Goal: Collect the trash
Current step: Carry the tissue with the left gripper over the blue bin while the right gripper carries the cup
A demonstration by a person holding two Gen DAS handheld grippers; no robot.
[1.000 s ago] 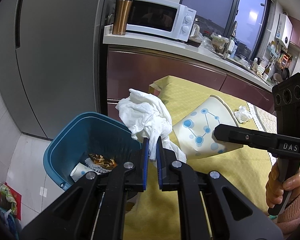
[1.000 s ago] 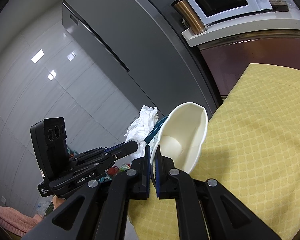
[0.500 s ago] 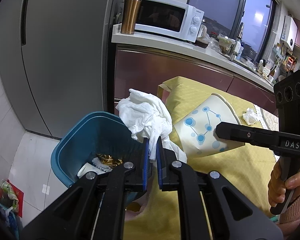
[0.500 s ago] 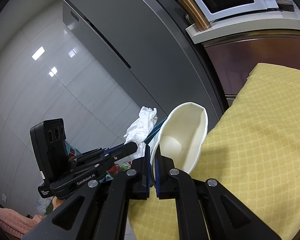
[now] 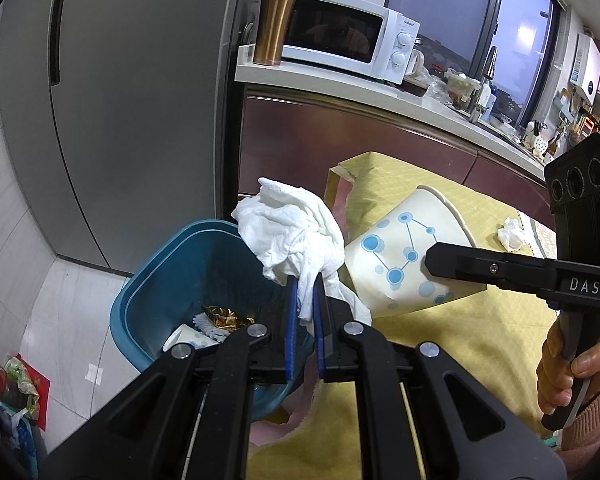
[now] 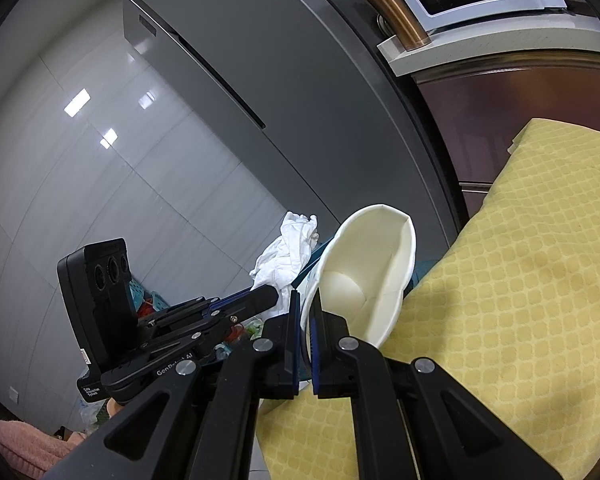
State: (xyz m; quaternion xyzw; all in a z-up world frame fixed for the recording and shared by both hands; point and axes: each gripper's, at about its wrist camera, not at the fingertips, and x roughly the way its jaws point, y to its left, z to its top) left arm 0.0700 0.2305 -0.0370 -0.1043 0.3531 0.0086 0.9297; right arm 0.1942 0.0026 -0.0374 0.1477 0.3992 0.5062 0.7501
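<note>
The tissue [image 5: 296, 236], white and crumpled, is pinched in the left gripper [image 5: 303, 312] above the blue bin's [image 5: 148, 280] edge. Only the left view shows inside the bin: a cup [image 5: 184, 338] and gold wrapper [image 5: 226, 316]. The right gripper [image 6: 306, 332] clamps the rim of a dotted paper cup [image 5: 404, 264], squashed, over the yellow cloth [image 6: 520, 300]; its white inside shows only from the right. Another wad [image 5: 511, 234] lies on the cloth.

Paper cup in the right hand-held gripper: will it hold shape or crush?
Likely soft: the paper cup's rim looks squashed oval where the right hand-held gripper pinches its wall. Probably light, since it hangs tilted from that one-wall pinch.
</note>
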